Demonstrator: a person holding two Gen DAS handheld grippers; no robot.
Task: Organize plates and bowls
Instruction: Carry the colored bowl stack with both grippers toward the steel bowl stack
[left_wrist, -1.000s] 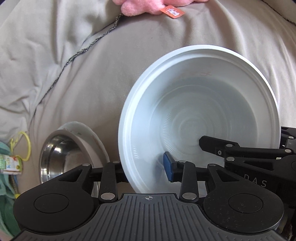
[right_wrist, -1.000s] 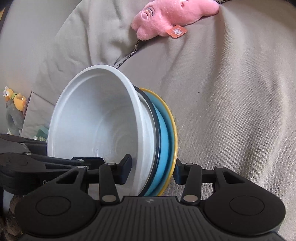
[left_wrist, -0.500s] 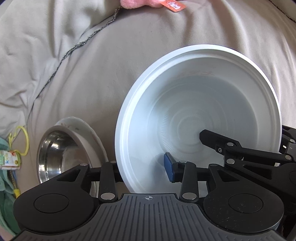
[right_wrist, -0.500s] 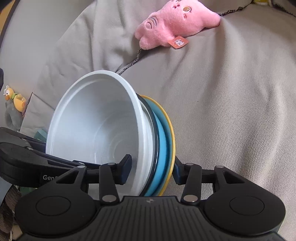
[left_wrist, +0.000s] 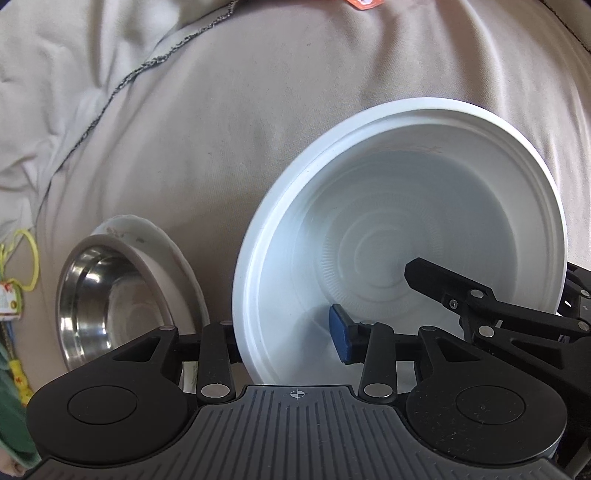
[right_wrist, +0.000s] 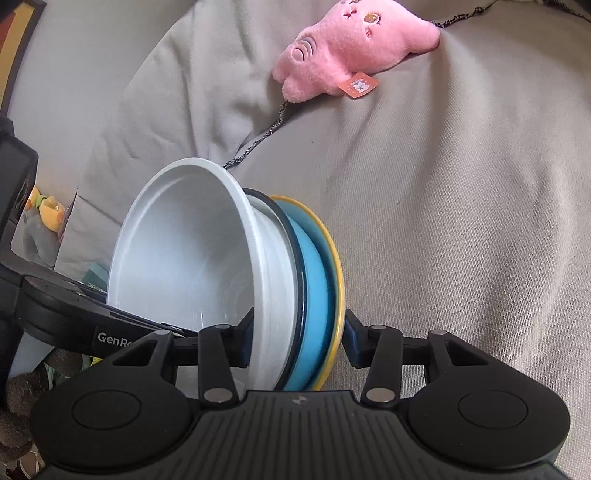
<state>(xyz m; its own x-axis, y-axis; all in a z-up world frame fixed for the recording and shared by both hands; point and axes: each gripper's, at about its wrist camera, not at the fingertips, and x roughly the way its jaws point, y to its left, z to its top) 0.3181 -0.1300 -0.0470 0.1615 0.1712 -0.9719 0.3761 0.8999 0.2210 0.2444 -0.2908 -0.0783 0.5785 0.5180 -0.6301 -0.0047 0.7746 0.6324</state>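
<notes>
Both grippers are on one nested stack held on edge above the couch (right_wrist: 461, 229): white bowl (left_wrist: 424, 236) innermost, then a dark-rimmed dish (right_wrist: 295, 258), a blue plate (right_wrist: 314, 280) and a yellow plate (right_wrist: 338, 280) at the back. Right gripper (right_wrist: 295, 339) has its jaws narrowed onto the whole stack, one finger inside the bowl wall, the other against the yellow plate's back. Left gripper (left_wrist: 284, 332) straddles the bowl's rim with jaws at a middling gap; the blue pad (left_wrist: 340, 332) sits inside the bowl, the outer finger is hidden behind the wall, so I can't tell if it actually clamps. A steel bowl (left_wrist: 110, 302) nested in a white plate (left_wrist: 162, 251) lies on the couch just left of the stack, and a pink plush (right_wrist: 351, 48) is well beyond it. My read: this is a two-handed carry or a bowl separation. To do it well, keep the right pinch firm and square, since four smooth rims on edge will likely fan or slip if the wrist rolls. If pulling the bowl, close the left fully on the rim first, then draw straight along the stack's axis, no twist. If setting down, tip the stack flat before release; the couch is soft and uneven, so put the yellow plate down first and let go only once it settles.
</notes>
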